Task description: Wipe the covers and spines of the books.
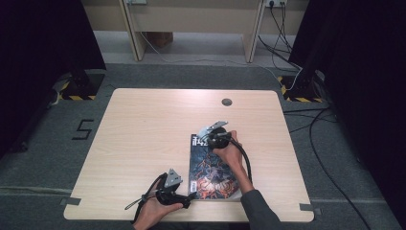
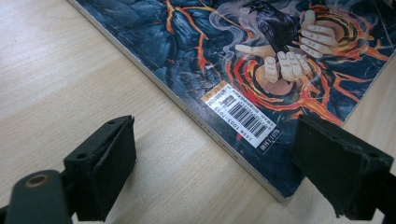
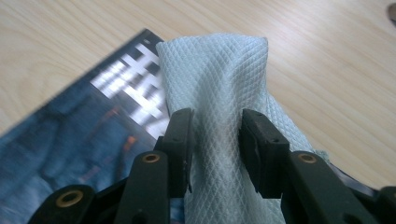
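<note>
A magazine (image 1: 210, 172) with a dark blue and orange cover lies on the wooden table (image 1: 143, 139), right of centre near the front edge. My right gripper (image 1: 210, 135) sits over its far end, shut on a pale blue-white textured cloth (image 3: 219, 93); the cloth bulges out past the jaws above the magazine's title corner (image 3: 126, 84). My left gripper (image 1: 184, 184) rests low at the magazine's near left corner, open. Its black pads (image 2: 107, 163) stand wide apart, and the cover's barcode corner (image 2: 243, 116) lies between and beyond them.
A small round grommet (image 1: 227, 101) is set in the table near the far edge. Cables (image 1: 306, 120) run over the grey floor to the right. A wooden bench frame (image 1: 191, 24) stands beyond the table.
</note>
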Available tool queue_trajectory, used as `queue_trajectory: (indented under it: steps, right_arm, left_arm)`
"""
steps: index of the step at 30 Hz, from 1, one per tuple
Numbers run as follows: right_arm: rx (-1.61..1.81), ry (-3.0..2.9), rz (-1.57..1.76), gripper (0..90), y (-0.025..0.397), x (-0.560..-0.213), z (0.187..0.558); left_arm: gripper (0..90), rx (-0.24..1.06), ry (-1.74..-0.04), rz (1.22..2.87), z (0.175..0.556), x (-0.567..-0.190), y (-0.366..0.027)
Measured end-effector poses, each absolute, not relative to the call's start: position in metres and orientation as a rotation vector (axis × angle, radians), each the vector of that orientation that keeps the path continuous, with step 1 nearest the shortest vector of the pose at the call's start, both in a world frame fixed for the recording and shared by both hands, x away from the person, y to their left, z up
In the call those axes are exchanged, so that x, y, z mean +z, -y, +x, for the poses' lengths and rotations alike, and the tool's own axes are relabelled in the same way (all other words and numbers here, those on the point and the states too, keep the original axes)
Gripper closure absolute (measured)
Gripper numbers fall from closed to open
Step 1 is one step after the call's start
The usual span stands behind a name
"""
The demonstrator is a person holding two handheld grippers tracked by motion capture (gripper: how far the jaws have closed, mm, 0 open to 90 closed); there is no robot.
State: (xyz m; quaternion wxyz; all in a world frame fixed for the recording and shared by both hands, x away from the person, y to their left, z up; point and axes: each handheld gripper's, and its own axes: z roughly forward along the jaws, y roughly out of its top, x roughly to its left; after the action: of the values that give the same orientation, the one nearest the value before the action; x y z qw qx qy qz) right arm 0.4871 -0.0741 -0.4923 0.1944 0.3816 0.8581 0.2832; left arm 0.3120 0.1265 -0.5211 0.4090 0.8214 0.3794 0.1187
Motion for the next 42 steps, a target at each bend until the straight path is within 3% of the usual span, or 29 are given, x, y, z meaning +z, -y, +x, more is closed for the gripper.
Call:
queue_trajectory:
  steps: [13,35,42]
  right_arm:
    - [0.775,-2.466,0.962,62.0,0.040,-0.491,0.489]
    - [0.783,-2.600,0.777,61.9,0.035,-0.488,0.442]
    - [0.815,-2.564,0.868,58.9,0.057,-0.490,0.448]
  left_arm:
    - [12.7,0.302,-0.957,2.066,0.312,-0.521,-0.126]
    - [12.7,0.305,-0.960,2.063,0.311,-0.521,-0.126]
    - [12.7,0.304,-0.958,2.065,0.311,-0.521,-0.127]
